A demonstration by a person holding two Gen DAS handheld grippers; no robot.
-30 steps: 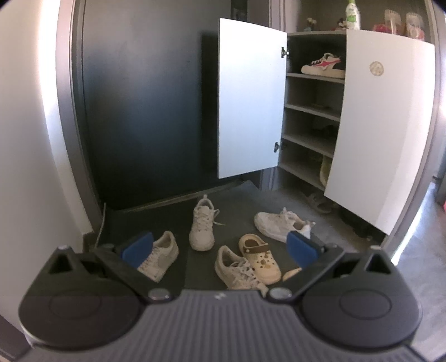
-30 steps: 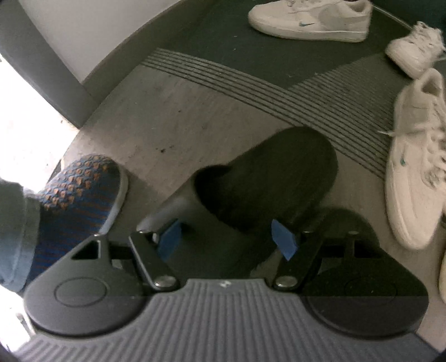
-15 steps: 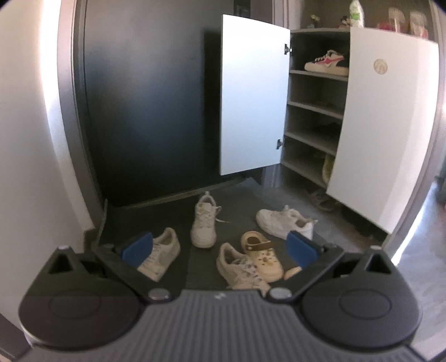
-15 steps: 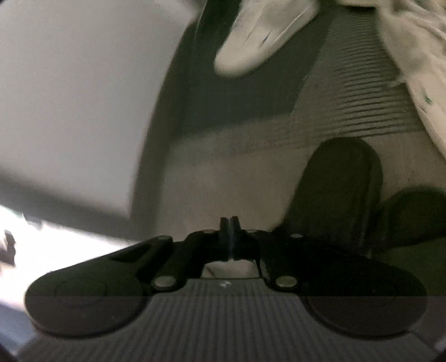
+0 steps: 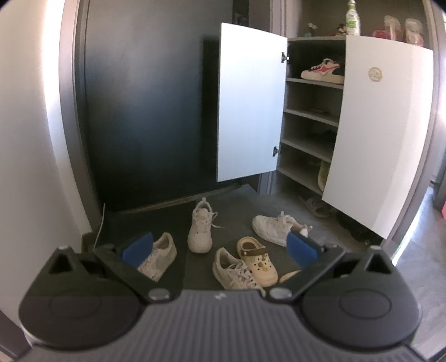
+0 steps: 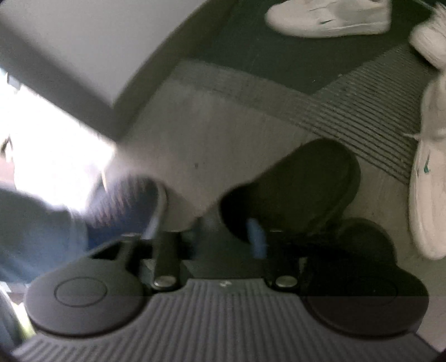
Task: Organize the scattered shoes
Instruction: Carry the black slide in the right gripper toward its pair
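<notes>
Several shoes lie scattered on the dark mat in the left wrist view: white sneakers (image 5: 199, 228) (image 5: 157, 257) (image 5: 231, 270) (image 5: 276, 225) and a cream clog (image 5: 257, 260). My left gripper (image 5: 220, 247) hovers open above them, holding nothing. In the blurred right wrist view a black slipper (image 6: 301, 183) lies on the grey floor. My right gripper (image 6: 210, 239) points down at the slipper's heel end with its jaws opening. The slipper's rim sits by the right pad (image 6: 256, 236), and I see no pad pressing on it.
A shoe cabinet (image 5: 309, 111) stands with both white doors (image 5: 251, 103) swung out, a red-and-white sneaker (image 5: 322, 71) on its top shelf. A sandal (image 5: 315, 207) lies beneath. A person's foot in a blue patterned slipper (image 6: 122, 206) stands left of my right gripper. More white sneakers (image 6: 329, 16) (image 6: 429, 181) lie nearby.
The right gripper's jaws were apart around the slipper's heel, snapped shut on nothing half a second ago, and stand apart again. The right view swung sideways and back. The left view has barely shifted.
</notes>
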